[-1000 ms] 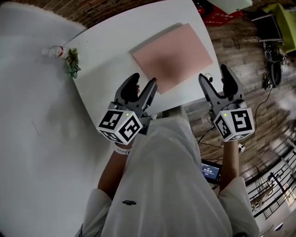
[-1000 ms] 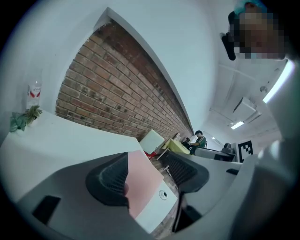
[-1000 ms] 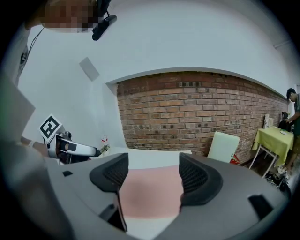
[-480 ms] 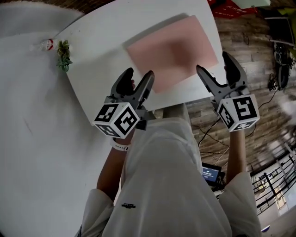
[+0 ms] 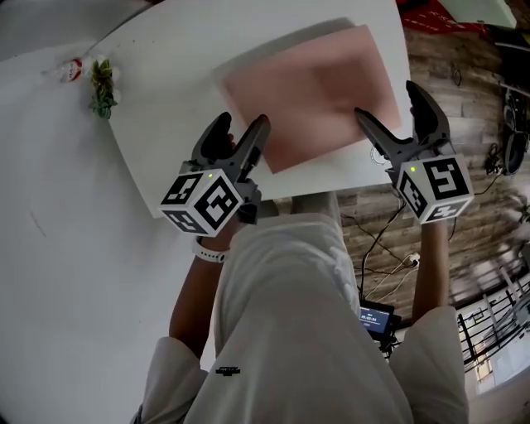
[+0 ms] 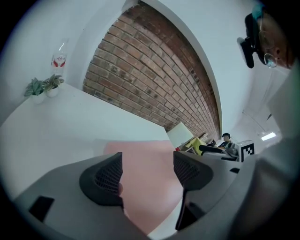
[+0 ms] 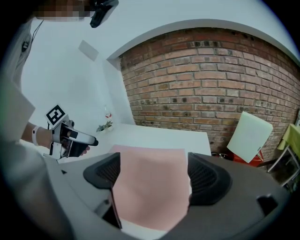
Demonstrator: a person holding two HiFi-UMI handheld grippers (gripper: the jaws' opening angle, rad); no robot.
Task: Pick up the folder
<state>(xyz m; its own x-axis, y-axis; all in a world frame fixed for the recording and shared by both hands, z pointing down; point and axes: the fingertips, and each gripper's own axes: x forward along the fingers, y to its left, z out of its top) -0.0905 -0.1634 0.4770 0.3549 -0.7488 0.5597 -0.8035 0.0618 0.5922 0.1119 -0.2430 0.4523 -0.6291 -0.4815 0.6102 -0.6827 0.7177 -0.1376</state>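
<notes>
A flat pink folder (image 5: 310,91) lies on the white table (image 5: 182,99), near its front right corner. My left gripper (image 5: 242,132) hovers at the folder's near left corner, jaws opening, nothing pressed between them. My right gripper (image 5: 389,103) hangs at the folder's near right edge, jaws also opening and empty. In the left gripper view the folder (image 6: 152,180) shows between and beyond the jaws of the left gripper (image 6: 147,171). In the right gripper view the folder (image 7: 150,185) fills the gap of the right gripper (image 7: 152,176), and the left gripper (image 7: 70,140) appears at left.
A small potted plant (image 5: 103,83) and a clear bottle (image 5: 66,70) stand at the table's far left edge. A brick wall (image 7: 206,89) rises behind the table. Beyond the table's right edge is a wood floor with cables (image 5: 389,248) and red items (image 5: 447,21).
Both grippers have moved forward and down toward the folder's near corners, and their jaws have spread wider. The folder has not moved on the table.
</notes>
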